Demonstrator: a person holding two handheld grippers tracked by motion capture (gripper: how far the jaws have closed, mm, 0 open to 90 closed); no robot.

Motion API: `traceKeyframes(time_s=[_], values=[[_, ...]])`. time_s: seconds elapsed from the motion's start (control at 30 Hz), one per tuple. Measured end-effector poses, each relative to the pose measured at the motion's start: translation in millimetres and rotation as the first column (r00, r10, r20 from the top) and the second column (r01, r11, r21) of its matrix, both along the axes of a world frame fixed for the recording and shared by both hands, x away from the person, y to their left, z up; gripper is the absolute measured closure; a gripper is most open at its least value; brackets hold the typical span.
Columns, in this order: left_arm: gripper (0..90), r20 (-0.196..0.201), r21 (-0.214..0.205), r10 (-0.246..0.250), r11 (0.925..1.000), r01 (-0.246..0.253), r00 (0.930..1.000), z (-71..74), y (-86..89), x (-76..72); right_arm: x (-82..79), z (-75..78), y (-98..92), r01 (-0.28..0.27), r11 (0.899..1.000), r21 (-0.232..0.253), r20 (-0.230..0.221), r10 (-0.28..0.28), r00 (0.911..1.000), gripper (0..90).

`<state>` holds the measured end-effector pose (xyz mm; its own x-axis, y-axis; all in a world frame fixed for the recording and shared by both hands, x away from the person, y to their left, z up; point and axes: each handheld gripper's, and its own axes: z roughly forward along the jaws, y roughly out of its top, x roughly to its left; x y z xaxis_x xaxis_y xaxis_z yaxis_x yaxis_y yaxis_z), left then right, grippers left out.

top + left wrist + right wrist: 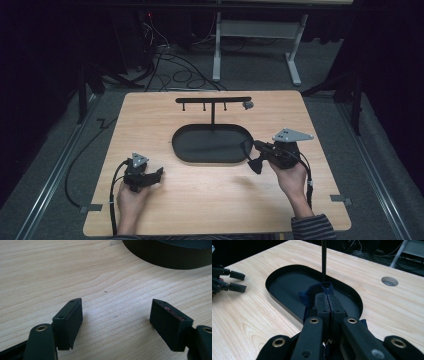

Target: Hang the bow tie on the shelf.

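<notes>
dark blue strap [315, 291]: thin fabric band, pinched between the shut fingers [322, 305] of the right gripper [252, 152], its loop arching up over the fingertips. held off the tabletop [210, 200], above the 3 o'clock end of the black oval tray [182, 150].

- From my high view, whatever the right gripper [252, 152] carries is too small and dark to name.
- In the right gripper view, its closed jaws cover most of the dark blue strap [312, 293]; I see just a loop above the tips.
- The stand's post [324, 260] is cut off by that view's top edge.
- In the left gripper view, the black tray [170, 255] is cropped at the top and right.
- The small grey object [247, 105] at the bar's end is too tiny to identify.
</notes>
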<state>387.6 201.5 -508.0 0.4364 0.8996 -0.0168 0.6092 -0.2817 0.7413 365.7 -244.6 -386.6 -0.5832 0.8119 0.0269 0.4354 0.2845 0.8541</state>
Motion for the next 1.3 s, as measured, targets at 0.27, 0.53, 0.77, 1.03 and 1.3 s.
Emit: traceKeyframes(time_s=[0.27, 0.53, 0.77, 1.03, 1.3], values=[[26.9, 0.000, -0.001, -0.002, 1.0000, 0.002, 1.0000, 0.0, 0.1, 0.0, 3.6, 10.1, -1.2, 0.022, 1.000, -0.012, 0.007, -0.021, 0.9997, 90.0], [26.9, 0.000, -0.001, -0.005, 1.0000, 0.005, 1.0000, 0.0, -0.1, 0.0, 8.4, 15.5, -1.5, 0.041, 0.999, -0.022, 0.000, -0.041, 0.9992, 90.0], [26.9, 0.000, -0.001, -0.005, 1.0000, 0.005, 1.0000, 0.0, -0.1, 0.0, 12.4, 22.0, 1.0, 0.047, 0.998, -0.029, 0.002, -0.047, 0.9989, 90.0], [27.0, 0.003, -0.002, -0.009, 1.0000, 0.009, 1.0000, -0.2, -0.4, -0.1, 17.1, 29.5, 3.3, 0.055, 0.998, -0.033, 0.004, -0.055, 0.9985, 90.0], [27.0, 0.000, 0.001, -0.015, 0.9999, 0.015, 0.9999, 0.0, -0.5, -0.6, 25.2, 39.3, 12.1, 0.051, 0.997, -0.060, 0.020, -0.050, 0.9985, 90.0]])
